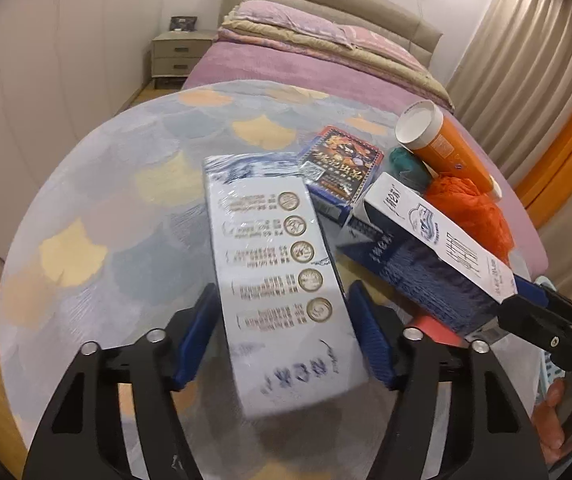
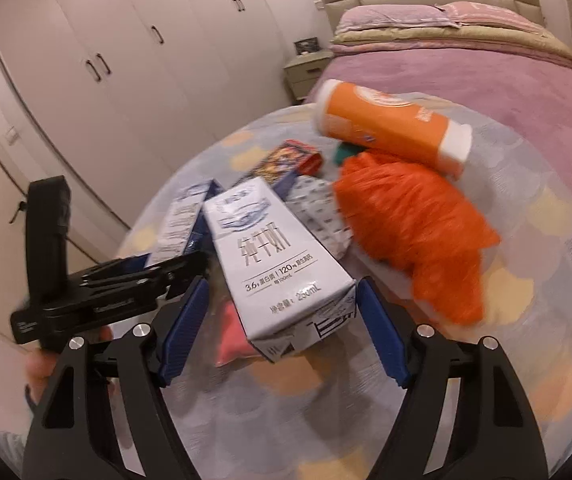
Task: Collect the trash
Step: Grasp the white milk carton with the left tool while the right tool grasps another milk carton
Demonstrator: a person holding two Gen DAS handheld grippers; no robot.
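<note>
A white milk carton (image 1: 270, 240) wrapped in clear film sits tilted between the blue pads of my left gripper (image 1: 282, 292), which is shut on its sides. The right wrist view shows that carton (image 2: 182, 216) sticking out of the left gripper (image 2: 158, 268). A second white and blue milk carton (image 2: 270, 248) lies between the fingers of my right gripper (image 2: 284, 284). A gap shows beside its left pad, so that gripper is open. The left wrist view has this carton (image 1: 425, 240) at the right, in front of the right gripper (image 1: 525, 292).
On the round table (image 1: 106, 208) with a pastel scale-pattern cloth lie a red and blue card box (image 1: 341, 164), an orange tube (image 2: 389, 124) with a white cap, a crumpled orange bag (image 2: 413, 216) and something pink (image 2: 234, 332). A bed (image 1: 286, 64) stands behind, wardrobes (image 2: 126, 60) to the left.
</note>
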